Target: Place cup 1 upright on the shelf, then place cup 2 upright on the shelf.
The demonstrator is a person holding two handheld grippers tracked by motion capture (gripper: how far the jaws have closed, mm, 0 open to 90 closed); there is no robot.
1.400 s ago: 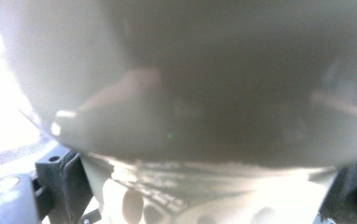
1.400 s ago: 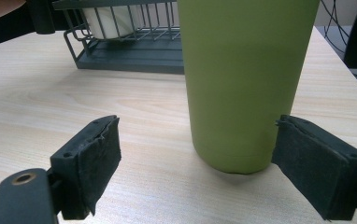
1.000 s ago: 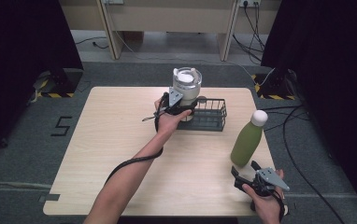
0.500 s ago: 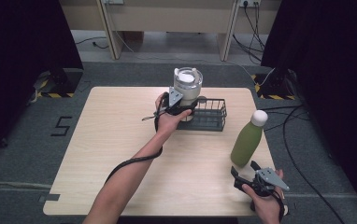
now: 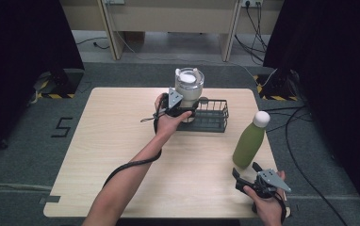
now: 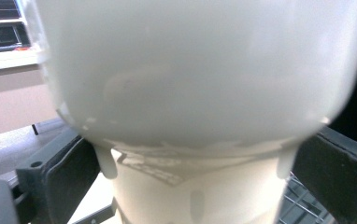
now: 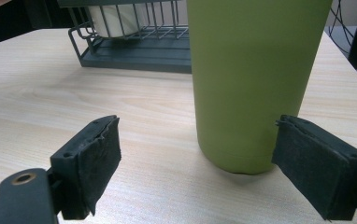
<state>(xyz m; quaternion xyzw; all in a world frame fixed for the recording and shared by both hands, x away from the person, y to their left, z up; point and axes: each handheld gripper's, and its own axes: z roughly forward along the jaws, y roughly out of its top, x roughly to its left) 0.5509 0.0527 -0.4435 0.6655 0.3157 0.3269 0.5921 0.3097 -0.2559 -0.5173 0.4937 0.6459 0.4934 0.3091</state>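
A white lidded cup (image 5: 189,84) stands in the left end of a black wire basket (image 5: 211,115) at the back of the table. My left gripper (image 5: 182,111) reaches around the cup's lower body. In the left gripper view the cup (image 6: 195,93) looms close, with my left gripper (image 6: 195,182) standing a pad on either side and a slim dark gap at each. A green bottle (image 5: 249,143) with a white cap stands front right. My right gripper (image 5: 245,169) sits open just behind it; the bottle (image 7: 256,79) lies ahead of my right gripper (image 7: 197,144), untouched.
The basket (image 7: 134,49) and the cup's base show behind the bottle in the right gripper view. The light wooden table (image 5: 121,141) stretches bare to the left and front. Cables trail on the floor at the right, and dark curtains flank the table.
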